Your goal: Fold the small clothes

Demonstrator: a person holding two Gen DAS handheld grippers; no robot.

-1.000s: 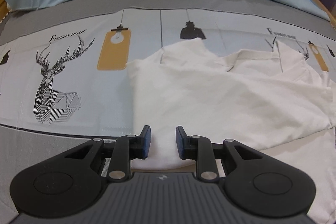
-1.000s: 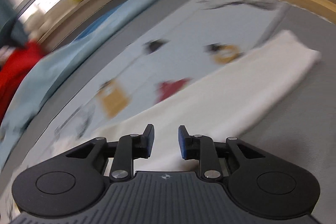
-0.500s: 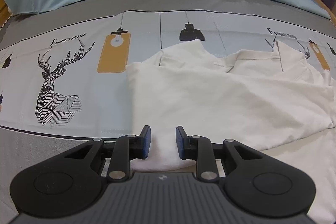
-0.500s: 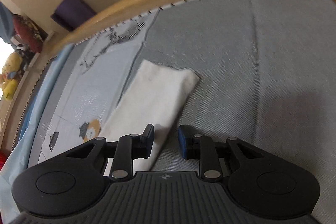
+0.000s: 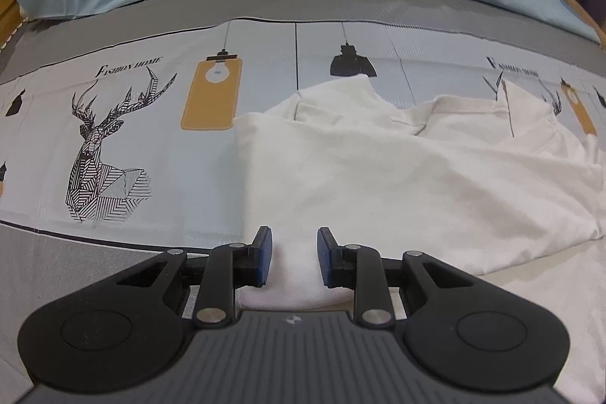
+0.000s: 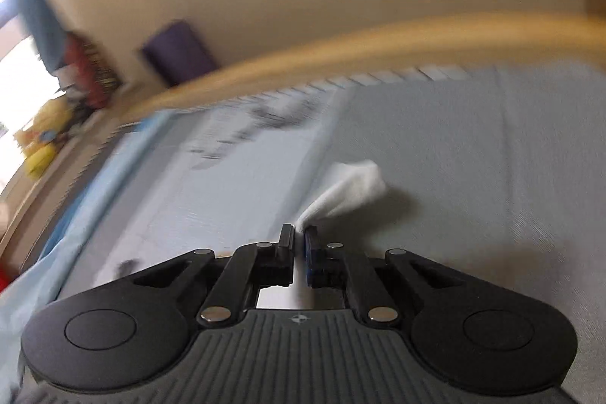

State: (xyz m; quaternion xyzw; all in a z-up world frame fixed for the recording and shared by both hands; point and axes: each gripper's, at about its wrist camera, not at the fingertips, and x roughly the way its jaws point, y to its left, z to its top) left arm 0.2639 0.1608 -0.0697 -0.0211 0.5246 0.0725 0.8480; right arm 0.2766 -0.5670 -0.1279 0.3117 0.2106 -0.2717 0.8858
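Right gripper (image 6: 298, 231) jaws pinch white garment (image 5: 378, 184) corner; left gripper (image 5: 291, 245) angled down, jaws apart.

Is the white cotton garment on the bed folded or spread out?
Partly folded: white cotton garment has one layer doubled over, collar end rumpled.
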